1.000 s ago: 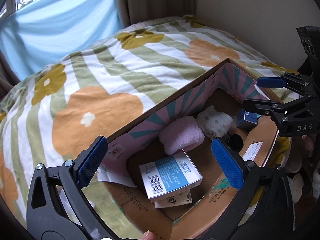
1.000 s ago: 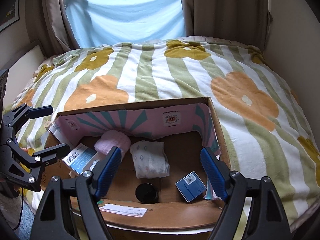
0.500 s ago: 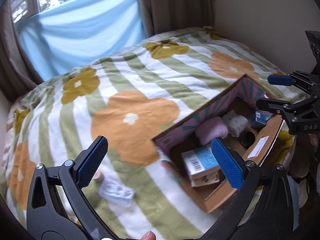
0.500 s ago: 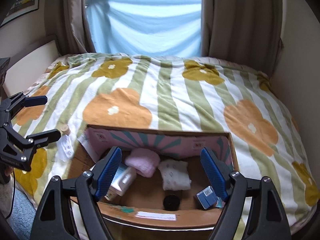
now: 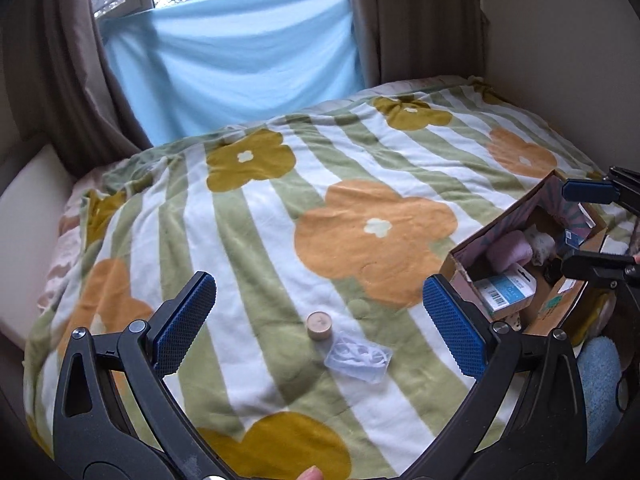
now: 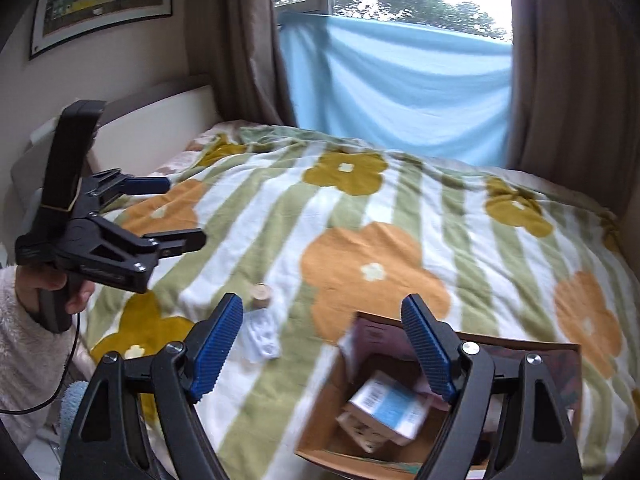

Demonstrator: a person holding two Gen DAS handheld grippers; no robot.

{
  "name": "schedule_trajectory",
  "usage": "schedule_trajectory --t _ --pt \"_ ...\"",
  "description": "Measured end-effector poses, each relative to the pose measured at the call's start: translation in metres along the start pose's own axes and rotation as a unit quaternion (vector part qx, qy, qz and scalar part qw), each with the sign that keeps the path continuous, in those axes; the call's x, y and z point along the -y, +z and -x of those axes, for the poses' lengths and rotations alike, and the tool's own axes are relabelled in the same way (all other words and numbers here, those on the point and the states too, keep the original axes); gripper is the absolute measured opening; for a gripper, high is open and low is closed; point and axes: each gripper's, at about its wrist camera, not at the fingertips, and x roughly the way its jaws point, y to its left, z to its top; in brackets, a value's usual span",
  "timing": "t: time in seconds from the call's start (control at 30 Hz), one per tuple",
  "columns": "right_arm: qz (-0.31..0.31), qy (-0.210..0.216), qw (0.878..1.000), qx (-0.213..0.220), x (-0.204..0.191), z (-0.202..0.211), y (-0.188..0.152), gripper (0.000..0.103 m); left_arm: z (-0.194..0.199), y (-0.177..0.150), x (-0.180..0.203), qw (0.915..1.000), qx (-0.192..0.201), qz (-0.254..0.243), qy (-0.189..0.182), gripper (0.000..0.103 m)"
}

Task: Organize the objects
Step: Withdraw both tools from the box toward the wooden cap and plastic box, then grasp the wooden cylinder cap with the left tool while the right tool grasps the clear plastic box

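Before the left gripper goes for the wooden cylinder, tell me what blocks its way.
Nothing visible does. The left gripper is open and empty, with bare blanket between it and the wooden cylinder. The clear plastic packet lies just beside the cylinder, toward the cardboard box.

open blanket point(image 5: 280, 240) ahead, wooden cylinder point(image 5: 319, 325), plastic packet point(image 5: 358, 360) (touching), box point(image 5: 560, 312) rightward
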Motion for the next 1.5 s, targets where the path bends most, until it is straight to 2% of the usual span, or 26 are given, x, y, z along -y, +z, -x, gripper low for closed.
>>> schedule_trajectory --t 0.2,0.37,0.47,0.67,0.8,0.83,1.0,1.1,1.17,1.23,1.33,1.47,1.5 --pt "0.036 0.039 0.998 -0.041 -0.056 -0.055 -0.018 0.078 -0.025 -0.023 -0.032 0.9996 -0.008 0.016 -0.024 0.103" --pt "0.023 0.063 0.995 -0.073 -0.087 -0.109 -0.048 0.078 -0.065 -0.043 -0.045 0.9981 -0.033 0.017 -0.049 0.103" --pt "0.016 0.061 0.994 -0.087 -0.097 -0.144 -0.065 0.078 -0.095 -0.057 -0.046 0.9963 -0.051 0.012 -0.068 0.102" --pt "0.016 0.029 0.994 -0.106 -0.093 -0.192 -0.086 0.078 -0.151 -0.080 -0.044 0.9921 -0.087 0.003 -0.090 0.090" --pt "0.020 0.005 0.993 -0.113 -0.084 -0.211 -0.093 0.078 -0.175 -0.090 -0.041 0.9896 -0.093 0.004 -0.110 0.086" --pt "0.019 0.003 0.993 -0.115 -0.082 -0.215 -0.095 0.078 -0.179 -0.091 -0.040 0.9890 -0.096 0.004 -0.113 0.082" --pt "0.016 0.006 0.992 -0.128 -0.074 -0.231 -0.101 0.078 -0.199 -0.098 -0.038 0.9866 -0.109 -0.002 -0.121 0.071" --pt "0.020 0.016 0.992 -0.127 -0.074 -0.236 -0.103 0.077 -0.205 -0.101 -0.037 0.9858 -0.112 -0.002 -0.126 0.068" --pt "0.023 0.018 0.991 -0.130 -0.075 -0.239 -0.104 0.071 -0.207 -0.102 -0.037 0.9854 -0.111 0.000 -0.129 0.066" --pt "0.024 0.022 0.990 -0.135 -0.076 -0.243 -0.105 0.061 -0.209 -0.102 -0.038 0.9849 -0.110 0.004 -0.134 0.059" --pt "0.034 0.019 0.990 -0.134 -0.078 -0.242 -0.106 0.056 -0.210 -0.103 -0.038 0.9847 -0.111 0.003 -0.134 0.053" --pt "0.037 0.020 0.990 -0.133 -0.078 -0.242 -0.106 0.055 -0.212 -0.101 -0.039 0.9836 -0.113 0.006 -0.140 0.048" --pt "0.037 0.020 0.990 -0.133 -0.078 -0.242 -0.106 0.055 -0.212 -0.101 -0.039 0.9833 -0.114 0.008 -0.142 0.043"
